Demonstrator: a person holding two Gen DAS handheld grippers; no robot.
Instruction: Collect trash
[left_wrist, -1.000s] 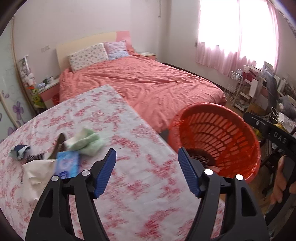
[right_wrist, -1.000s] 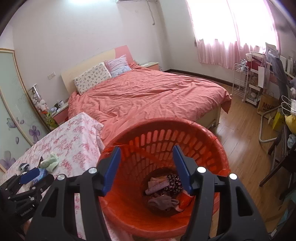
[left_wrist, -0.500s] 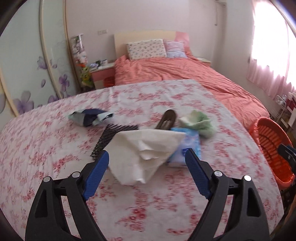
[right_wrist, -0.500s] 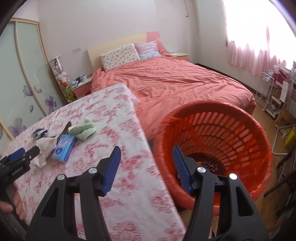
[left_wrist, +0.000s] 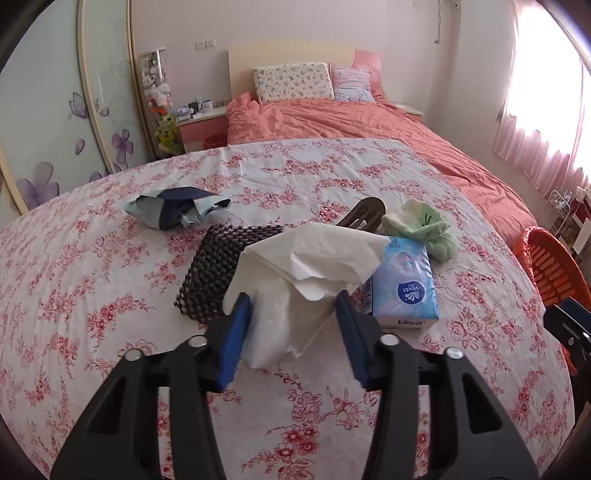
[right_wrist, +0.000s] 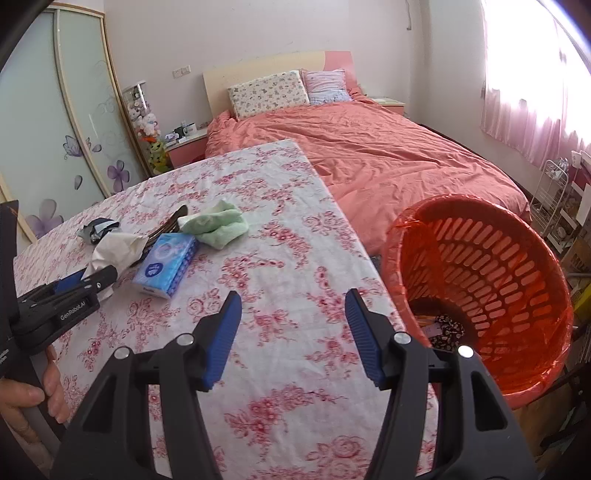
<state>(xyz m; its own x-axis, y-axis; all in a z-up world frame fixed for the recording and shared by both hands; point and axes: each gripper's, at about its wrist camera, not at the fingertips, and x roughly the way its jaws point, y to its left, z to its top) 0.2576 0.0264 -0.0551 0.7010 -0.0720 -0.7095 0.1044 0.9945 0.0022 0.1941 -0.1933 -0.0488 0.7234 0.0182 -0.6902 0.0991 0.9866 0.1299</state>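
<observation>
**Left tool closes in on the tissue**

The left tool (left_wrist: 291, 328) has just been narrowing around the crumpled white tissue (left_wrist: 303, 273) on the counter (left_wrist: 110, 295) — pads flanking it, grip uncertain. The right tool (right_wrist: 291, 328) hangs part-open, empty, beside the orange basket (right_wrist: 517, 266) — the drop-off next.

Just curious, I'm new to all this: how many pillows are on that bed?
2. A floral pillow leans against the headboard, and a striped pink pillow sits right beside it, toward the window. Others could be hidden behind them.

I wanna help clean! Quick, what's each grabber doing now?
Left gripper: fingers just closing around the tissue; a firm hold cannot be told.
Right gripper: open, empty.
</observation>
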